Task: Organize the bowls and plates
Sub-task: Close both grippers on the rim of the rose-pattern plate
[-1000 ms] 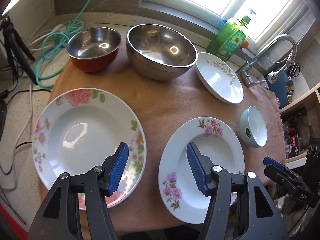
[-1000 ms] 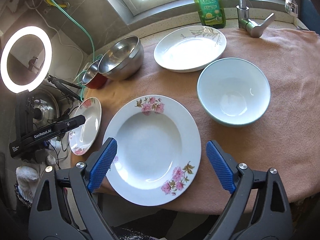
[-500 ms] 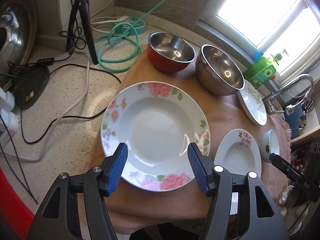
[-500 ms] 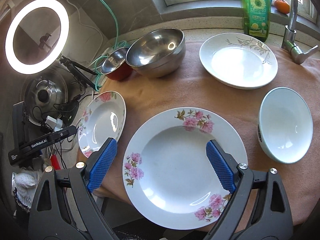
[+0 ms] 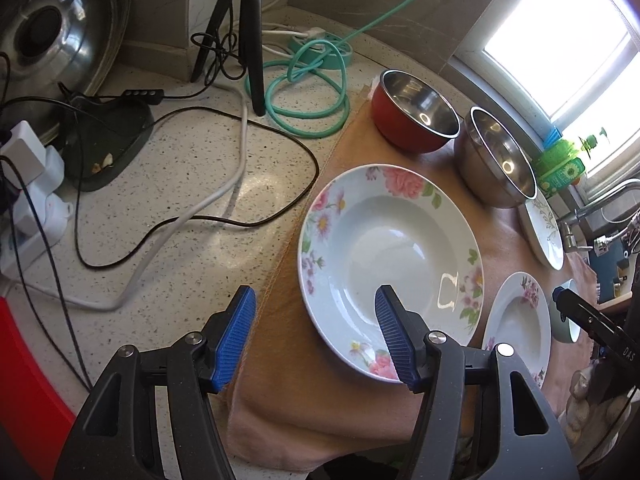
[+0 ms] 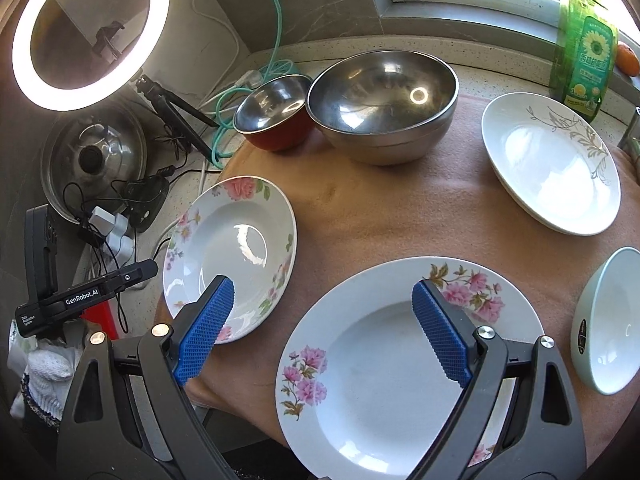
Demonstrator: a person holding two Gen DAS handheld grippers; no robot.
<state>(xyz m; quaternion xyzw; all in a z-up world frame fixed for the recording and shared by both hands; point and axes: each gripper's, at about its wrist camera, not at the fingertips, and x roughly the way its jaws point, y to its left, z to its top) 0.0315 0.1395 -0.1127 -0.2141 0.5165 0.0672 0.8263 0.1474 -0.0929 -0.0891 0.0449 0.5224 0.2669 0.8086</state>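
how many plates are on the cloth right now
3. A rose-rimmed white plate at the cloth's left edge, a pink-blossom white plate nearest the camera, and a white plate with a brown leaf sprig far right near the green bottle. None looks hidden.

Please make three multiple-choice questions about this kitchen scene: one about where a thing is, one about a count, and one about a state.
1. Where does the red bowl stand?
A. beside the big steel bowl
B. inside the pale bowl
C. on a floral plate

2. How many plates lie on the cloth?
A. one
B. three
C. five

3. What is in the right gripper?
A. a plate
B. a bowl
C. nothing; it is open

Answers:
1 A: the red bowl stands against the steel bowl at the far side of the cloth.
2 B: two floral plates and one leaf-patterned plate.
3 C: the right gripper has its jaws wide apart above the cloth, touching no dish.
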